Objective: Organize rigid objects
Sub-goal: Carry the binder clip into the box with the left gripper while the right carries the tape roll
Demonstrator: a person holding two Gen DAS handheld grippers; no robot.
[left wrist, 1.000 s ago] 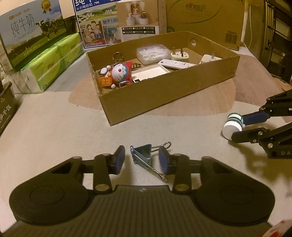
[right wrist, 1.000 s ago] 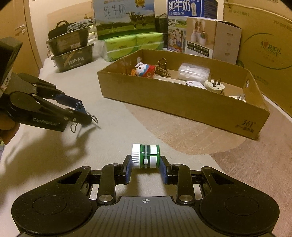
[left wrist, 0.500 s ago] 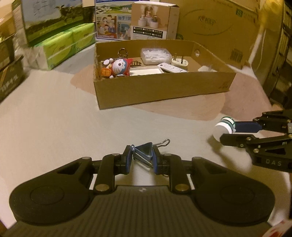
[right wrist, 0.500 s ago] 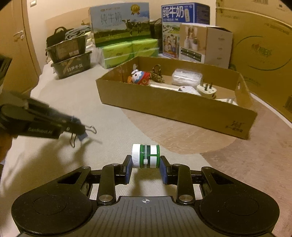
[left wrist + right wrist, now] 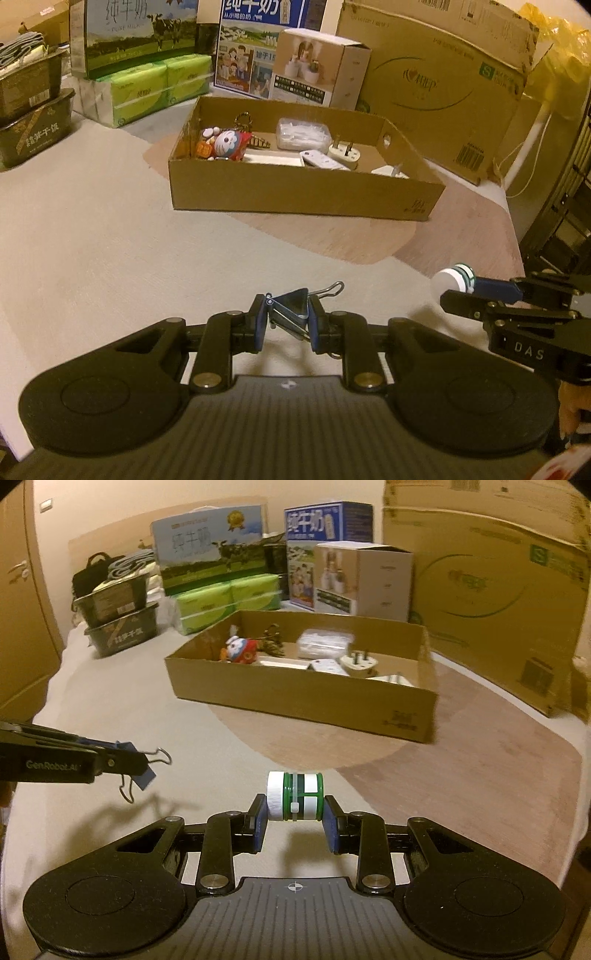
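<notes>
While the open brown cardboard box (image 5: pixel 303 195) at the far side already holds a toy, plugs and a clear case, two items remain outside: left tool (image 5: pixel 286 319) clenched on a blue-grey metal binder clip (image 5: pixel 291 308), right tool (image 5: pixel 294 821) grasping a green-and-white capped bottle (image 5: pixel 294 795), both held above the beige surface near the box.

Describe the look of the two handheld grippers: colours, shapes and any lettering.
Both are matte black. The left gripper and right gripper each have two linked bar fingers with blue pads, brass-coloured pivot pins, round side discs and a ribbed grey top plate. Side lettering reads "GenRobot.AI" on the left, "DAS" on the right.
</notes>
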